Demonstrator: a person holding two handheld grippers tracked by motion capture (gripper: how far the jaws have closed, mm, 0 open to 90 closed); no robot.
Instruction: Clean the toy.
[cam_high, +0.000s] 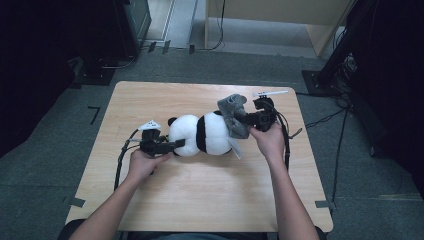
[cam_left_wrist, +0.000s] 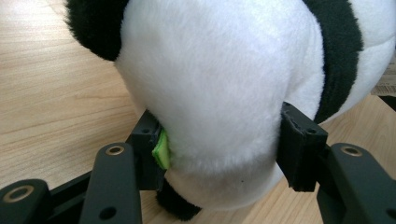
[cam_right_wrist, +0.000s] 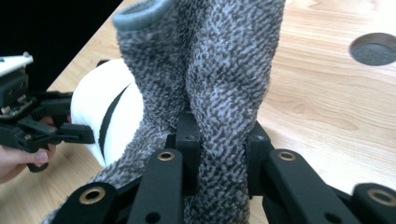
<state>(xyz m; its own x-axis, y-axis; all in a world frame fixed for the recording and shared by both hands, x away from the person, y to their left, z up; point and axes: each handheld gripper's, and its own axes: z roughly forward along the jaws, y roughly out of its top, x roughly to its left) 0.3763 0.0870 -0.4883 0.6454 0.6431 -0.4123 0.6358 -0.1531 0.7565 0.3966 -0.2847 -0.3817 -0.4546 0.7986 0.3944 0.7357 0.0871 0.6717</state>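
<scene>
Dressing the plush panda: pull the grey garment on evenly while the other end stays pinned.

The left tongs are partly closed, their pads squeezing the white end of the plush panda; they should keep that hold firm and low so the toy does not slide on the surface. The right tongs are closed tight on a bunched fold of the grey knitted garment; judging by the twist in the cloth, the pull should run along the panda's length, not upward, or the fabric may slip free. Relative to the panda, the garment drapes over the end opposite the left tongs, with the right tongs just beyond it.
</scene>
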